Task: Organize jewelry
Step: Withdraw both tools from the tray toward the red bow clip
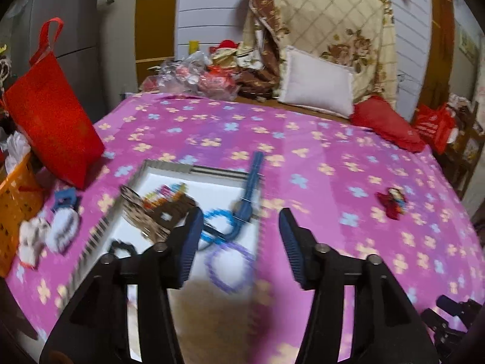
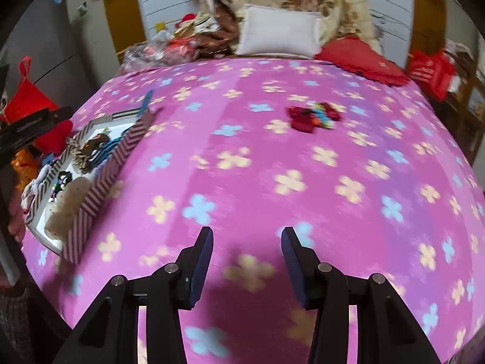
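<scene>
A striped box [image 1: 100, 230] with a white inside lies on the pink flowered bedspread and holds several hair pieces and bracelets: a blue comb-like piece [image 1: 251, 188], a blue ring [image 1: 216, 217], a purple bead ring [image 1: 230, 267] and brown clips [image 1: 157, 212]. My left gripper [image 1: 241, 215] is open and empty, just above the box's right part. A red hair ornament [image 1: 392, 201] lies alone on the bedspread to the right; it also shows in the right wrist view [image 2: 313, 116]. My right gripper [image 2: 247, 235] is open and empty above bare bedspread; the box [image 2: 100, 179] is to its left.
A red bag [image 1: 51, 121] and an orange basket [image 1: 15, 200] stand at the bed's left edge. A blue clip [image 1: 65, 198] and fluffy white pieces [image 1: 62, 227] lie left of the box. A white pillow [image 1: 315, 83], a red cushion [image 1: 385, 123] and clutter lie at the head.
</scene>
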Demonstrator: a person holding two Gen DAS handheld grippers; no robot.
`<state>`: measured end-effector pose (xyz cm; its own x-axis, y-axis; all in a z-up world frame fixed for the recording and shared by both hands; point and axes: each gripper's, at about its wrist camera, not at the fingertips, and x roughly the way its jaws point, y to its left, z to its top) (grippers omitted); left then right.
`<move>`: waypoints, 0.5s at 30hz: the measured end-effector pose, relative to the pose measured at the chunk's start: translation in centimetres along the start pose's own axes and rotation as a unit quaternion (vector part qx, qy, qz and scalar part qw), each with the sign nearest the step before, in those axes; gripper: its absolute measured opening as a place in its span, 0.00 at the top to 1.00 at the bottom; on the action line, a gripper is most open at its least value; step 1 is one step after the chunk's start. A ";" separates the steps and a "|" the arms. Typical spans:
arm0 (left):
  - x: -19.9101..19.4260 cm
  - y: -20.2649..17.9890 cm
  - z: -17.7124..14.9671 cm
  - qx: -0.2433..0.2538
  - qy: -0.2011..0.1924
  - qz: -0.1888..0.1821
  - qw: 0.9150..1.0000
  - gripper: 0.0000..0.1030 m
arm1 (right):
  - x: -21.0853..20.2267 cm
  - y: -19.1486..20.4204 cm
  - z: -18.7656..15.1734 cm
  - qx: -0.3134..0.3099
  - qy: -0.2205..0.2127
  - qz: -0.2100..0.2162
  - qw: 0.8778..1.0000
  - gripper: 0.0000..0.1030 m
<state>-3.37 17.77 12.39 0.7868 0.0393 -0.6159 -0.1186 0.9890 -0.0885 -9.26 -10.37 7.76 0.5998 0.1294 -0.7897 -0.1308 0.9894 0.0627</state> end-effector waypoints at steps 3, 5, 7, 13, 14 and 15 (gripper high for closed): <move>-1.3 -2.6 -1.5 0.012 0.006 -0.006 1.000 0.39 | -1.4 -2.4 -0.9 0.025 -0.010 -0.002 1.000 0.57; -1.9 -4.6 -2.7 0.019 0.017 -0.022 0.999 0.39 | -2.3 -3.9 -1.3 0.040 -0.020 -0.004 0.999 0.57; -2.5 -6.5 -4.0 0.029 0.031 -0.032 0.999 0.39 | -3.2 -5.2 -1.9 0.052 -0.030 -0.007 0.998 0.57; -4.9 -11.2 -6.2 0.082 0.020 -0.025 0.996 0.39 | -4.7 -8.4 -3.7 0.079 -0.045 -0.015 0.996 0.56; -5.4 -12.0 -6.4 0.091 0.012 -0.023 0.995 0.39 | -4.8 -8.9 -4.0 0.084 -0.046 -0.015 0.995 0.56; -5.8 -12.7 -6.5 0.098 0.006 -0.023 0.995 0.38 | -4.8 -9.3 -4.2 0.089 -0.046 -0.015 0.995 0.56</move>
<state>-10.37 4.07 11.97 0.7807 -0.0066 -0.6248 0.0383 0.9986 0.0374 -14.23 -20.52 8.44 0.6716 0.0968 -0.7345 0.0260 0.9877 0.1539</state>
